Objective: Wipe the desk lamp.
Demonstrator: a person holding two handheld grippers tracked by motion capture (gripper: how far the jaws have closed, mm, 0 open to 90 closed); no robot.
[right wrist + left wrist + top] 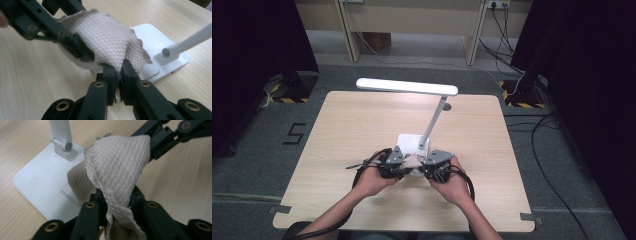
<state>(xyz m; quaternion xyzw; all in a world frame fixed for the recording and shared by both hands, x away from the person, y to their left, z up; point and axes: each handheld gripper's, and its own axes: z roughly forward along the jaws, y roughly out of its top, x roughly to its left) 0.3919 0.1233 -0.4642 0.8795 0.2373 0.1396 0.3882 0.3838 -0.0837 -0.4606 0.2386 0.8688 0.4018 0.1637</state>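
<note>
Both grippers grip one waffle-weave cloth [105, 42] just above the white lamp base [42, 187] on the worktop [362, 125] — the left gripper [113, 202] and right gripper [118, 72] each have jaws clamped on an edge. Likely next: spread it taut (perhaps to wipe the base).

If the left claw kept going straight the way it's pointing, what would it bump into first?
Probably the right claw, which grips the other end of the cloth straight ahead of the left claw. The lamp base sits off to one side. Depth is hard to judge.
</note>
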